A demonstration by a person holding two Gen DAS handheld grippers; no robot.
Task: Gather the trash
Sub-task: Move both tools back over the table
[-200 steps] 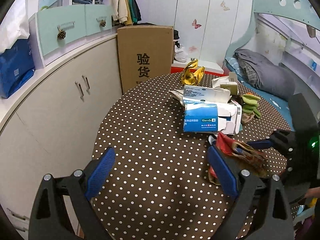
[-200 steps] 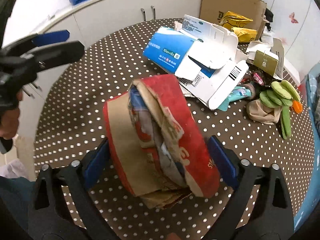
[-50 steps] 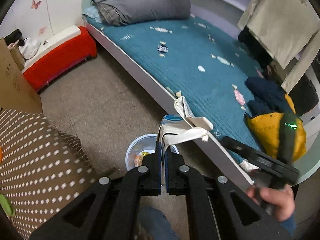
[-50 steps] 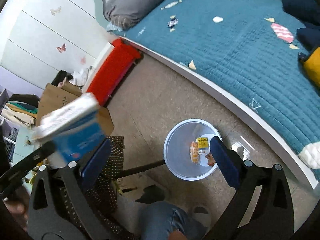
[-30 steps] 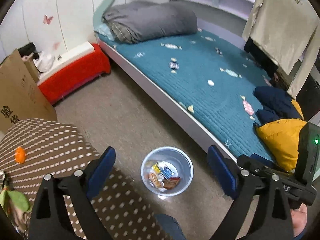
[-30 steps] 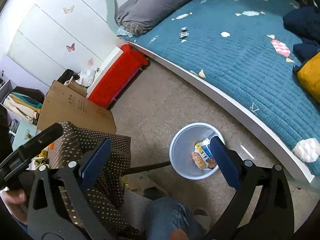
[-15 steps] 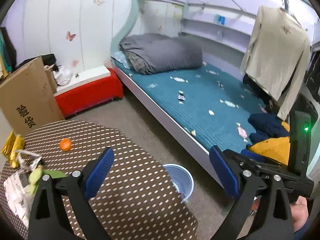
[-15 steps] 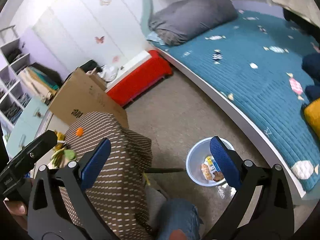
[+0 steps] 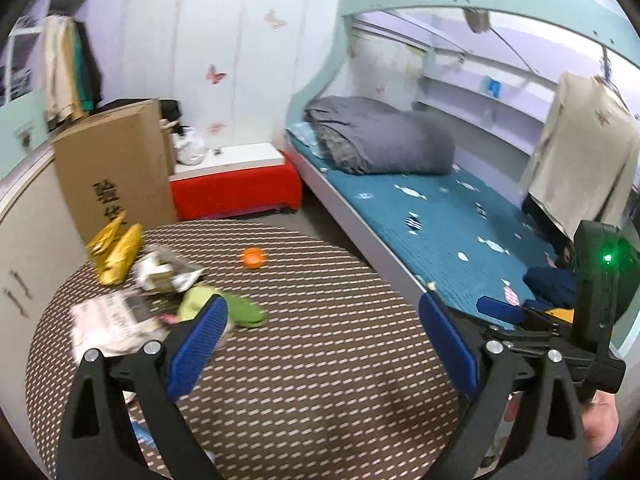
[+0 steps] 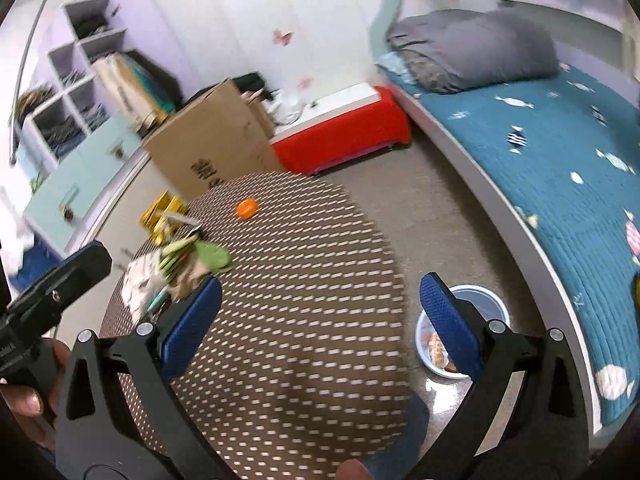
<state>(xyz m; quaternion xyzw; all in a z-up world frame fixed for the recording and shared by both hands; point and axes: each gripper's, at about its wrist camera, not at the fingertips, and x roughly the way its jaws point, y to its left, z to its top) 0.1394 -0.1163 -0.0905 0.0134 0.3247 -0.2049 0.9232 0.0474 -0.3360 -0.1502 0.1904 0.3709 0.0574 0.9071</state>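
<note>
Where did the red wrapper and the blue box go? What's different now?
Both went into the bin on the floor: the right gripper let go of the red wrapper, the left gripper dropped the blue box. Both grippers now hang open and empty, swung back over the dotted table. The orange cap, yellow packets and green scraps stayed on the table.

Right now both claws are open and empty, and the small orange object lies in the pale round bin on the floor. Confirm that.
One detail is wrong. The small orange object lies on the brown dotted round table, not in the pale round bin, as the right wrist view shows. The left claw and right claw are open and empty.
</note>
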